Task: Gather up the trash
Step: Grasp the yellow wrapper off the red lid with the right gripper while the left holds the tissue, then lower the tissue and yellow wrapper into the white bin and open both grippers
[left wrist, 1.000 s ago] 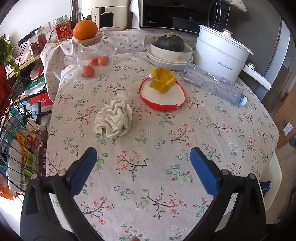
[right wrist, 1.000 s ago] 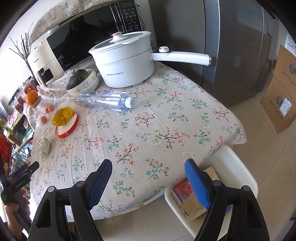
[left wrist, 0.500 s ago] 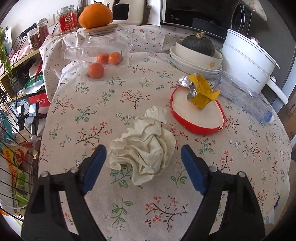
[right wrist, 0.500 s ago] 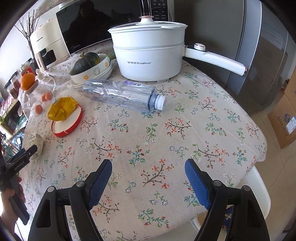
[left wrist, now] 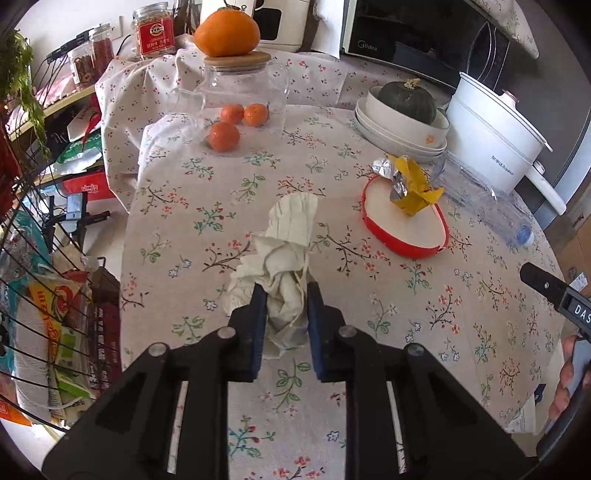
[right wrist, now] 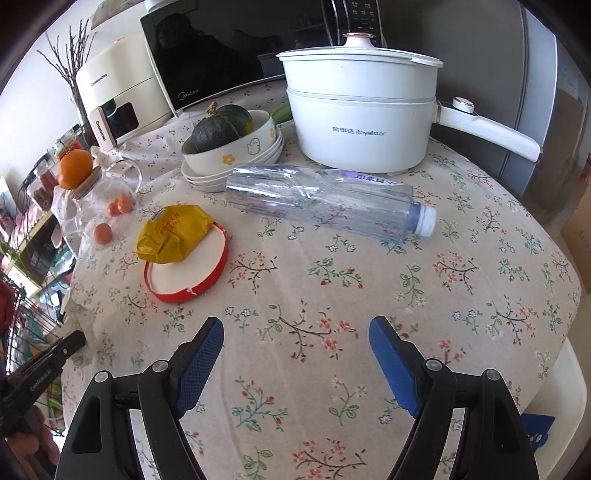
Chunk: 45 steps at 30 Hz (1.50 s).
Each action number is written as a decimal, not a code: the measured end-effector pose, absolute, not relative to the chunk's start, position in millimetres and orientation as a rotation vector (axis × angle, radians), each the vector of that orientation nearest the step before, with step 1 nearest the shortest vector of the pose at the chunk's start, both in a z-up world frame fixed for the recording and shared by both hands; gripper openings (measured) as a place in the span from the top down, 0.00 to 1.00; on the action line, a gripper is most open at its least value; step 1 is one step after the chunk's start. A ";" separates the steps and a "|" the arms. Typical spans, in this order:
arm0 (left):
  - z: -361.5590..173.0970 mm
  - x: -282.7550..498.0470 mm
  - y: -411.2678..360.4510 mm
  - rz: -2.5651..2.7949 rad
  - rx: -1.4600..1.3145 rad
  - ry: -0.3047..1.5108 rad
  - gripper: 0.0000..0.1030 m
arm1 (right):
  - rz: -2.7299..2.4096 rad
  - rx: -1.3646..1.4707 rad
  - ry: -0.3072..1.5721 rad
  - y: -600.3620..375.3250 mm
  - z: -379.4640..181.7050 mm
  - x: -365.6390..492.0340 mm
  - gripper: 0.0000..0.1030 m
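So the left gripper [left wrist: 284,306] has its blue-padded jaws pinched onto the crumpled cream-white paper napkin [left wrist: 282,258], which sits on the floral-print tablecloth [left wrist: 424,306] near the middle of the table. The jaws have just been closing, and the wad is squeezed between the pads, with a loose tail of it sticking up and away past the fingertips.

The right gripper [right wrist: 295,339] is hanging over bare tablecloth with its jaws spread wide and nothing between them. Ahead of it lies a clear empty plastic water bottle [right wrist: 325,201] on its side, white cap pointing right, just in front of the white electric cooking pot with a long handle [right wrist: 362,110]. To the left of the bottle there's a crinkled yellow foil snack wrapper [right wrist: 173,232] resting partly on a round red-rimmed white lid [right wrist: 188,273].

Further back, a dark green squash sits in a stack of white bowls [right wrist: 236,155], and a glass jar with a wooden lid [left wrist: 240,85] has an orange [left wrist: 227,31] on top, with small tangerines [left wrist: 223,134] beside it. A black microwave [right wrist: 236,48] stands behind everything. In the left wrist view a person's fingers [left wrist: 569,380] show at the right edge, holding the other tool.
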State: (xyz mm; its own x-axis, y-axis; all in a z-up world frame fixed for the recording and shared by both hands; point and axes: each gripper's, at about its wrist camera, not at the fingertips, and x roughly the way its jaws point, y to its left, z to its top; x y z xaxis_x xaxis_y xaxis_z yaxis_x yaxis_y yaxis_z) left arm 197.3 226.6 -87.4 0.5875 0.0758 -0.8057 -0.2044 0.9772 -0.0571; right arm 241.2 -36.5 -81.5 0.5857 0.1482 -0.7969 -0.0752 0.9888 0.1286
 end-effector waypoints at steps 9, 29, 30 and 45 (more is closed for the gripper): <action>-72.7 173.5 269.3 0.234 -0.223 0.884 0.78 | 0.215 0.101 0.869 71.5 -96.2 282.8 0.20; -72.8 171.4 262.0 0.202 -0.237 0.890 0.78 | 0.149 0.020 0.858 98.0 -119.2 312.2 0.71; -71.7 171.2 259.2 0.194 -0.239 0.891 0.78 | 0.155 0.012 0.855 95.1 -116.3 309.2 0.71; -46.2 164.2 189.7 0.071 -0.194 0.862 0.78 | 0.228 0.007 0.848 0.6 -57.7 242.6 0.71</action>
